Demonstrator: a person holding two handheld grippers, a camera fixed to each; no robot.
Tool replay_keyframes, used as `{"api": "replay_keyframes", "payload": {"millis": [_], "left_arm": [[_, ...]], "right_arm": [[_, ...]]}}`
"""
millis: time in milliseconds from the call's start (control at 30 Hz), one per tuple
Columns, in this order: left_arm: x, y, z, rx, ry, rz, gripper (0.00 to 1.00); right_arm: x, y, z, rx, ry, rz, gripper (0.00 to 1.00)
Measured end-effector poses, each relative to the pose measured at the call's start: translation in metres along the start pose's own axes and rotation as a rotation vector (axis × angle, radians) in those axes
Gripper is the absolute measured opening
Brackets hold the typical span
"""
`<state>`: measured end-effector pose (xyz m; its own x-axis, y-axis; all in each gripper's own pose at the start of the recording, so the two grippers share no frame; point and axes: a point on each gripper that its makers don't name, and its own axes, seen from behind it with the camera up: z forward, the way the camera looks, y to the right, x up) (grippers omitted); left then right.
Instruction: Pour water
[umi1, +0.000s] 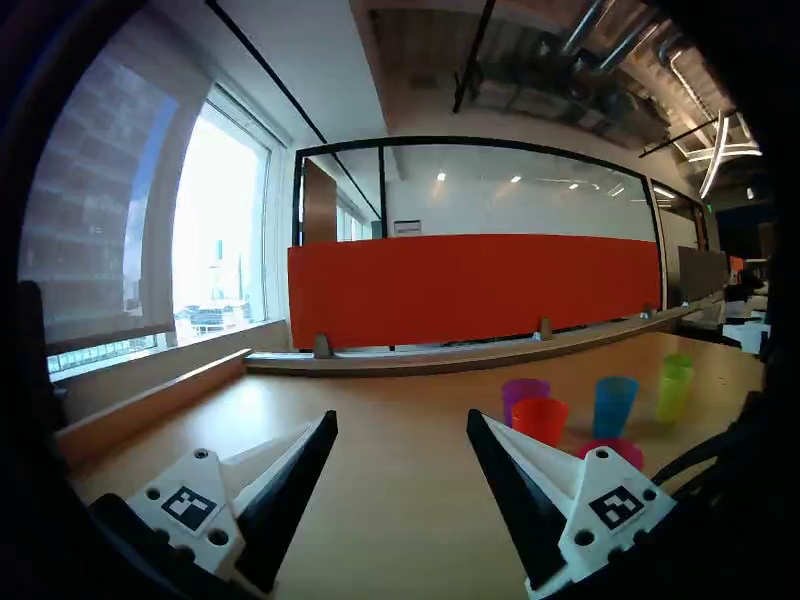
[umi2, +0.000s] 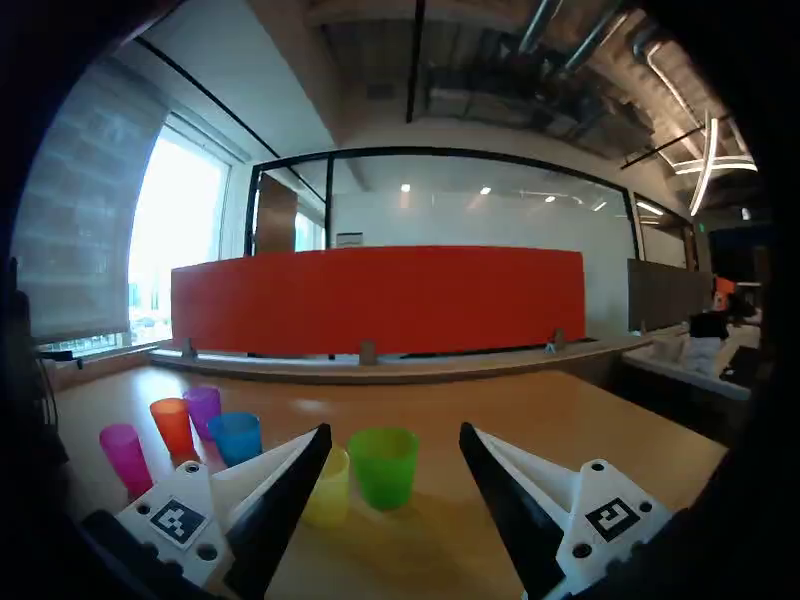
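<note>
As we hung over the desk (umi2: 560, 410) | left gripper (umi1: 402, 415) jaws wide, empty | right gripper (umi2: 393, 430) jaws wide, empty | green cup (umi2: 383, 465) upright, straight ahead of right jaws, nearer that hand

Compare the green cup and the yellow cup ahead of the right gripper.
The green cup is in full sight between the open fingers of the right gripper; the yellow cup is partly hidden behind one finger. Green looks wider than yellow. Both stand upright on the wooden table, side by side.
</note>
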<state>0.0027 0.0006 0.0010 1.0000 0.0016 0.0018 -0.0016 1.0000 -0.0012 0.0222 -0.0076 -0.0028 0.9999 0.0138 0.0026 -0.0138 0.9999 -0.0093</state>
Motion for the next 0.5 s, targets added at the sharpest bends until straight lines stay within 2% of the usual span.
{"api": "replay_keyframes", "payload": {"millis": [167, 500], "left_arm": [[0.021, 0.001, 0.003, -0.005, -0.011, 0.006, 0.96], [0.085, -0.003, 0.001, -0.016, -0.033, 0.000, 0.96]], "right_arm": [[0.031, -0.004, -0.003, -0.005, -0.007, -0.016, 1.00], [0.106, -0.003, -0.007, -0.012, -0.020, -0.018, 1.00]]}}
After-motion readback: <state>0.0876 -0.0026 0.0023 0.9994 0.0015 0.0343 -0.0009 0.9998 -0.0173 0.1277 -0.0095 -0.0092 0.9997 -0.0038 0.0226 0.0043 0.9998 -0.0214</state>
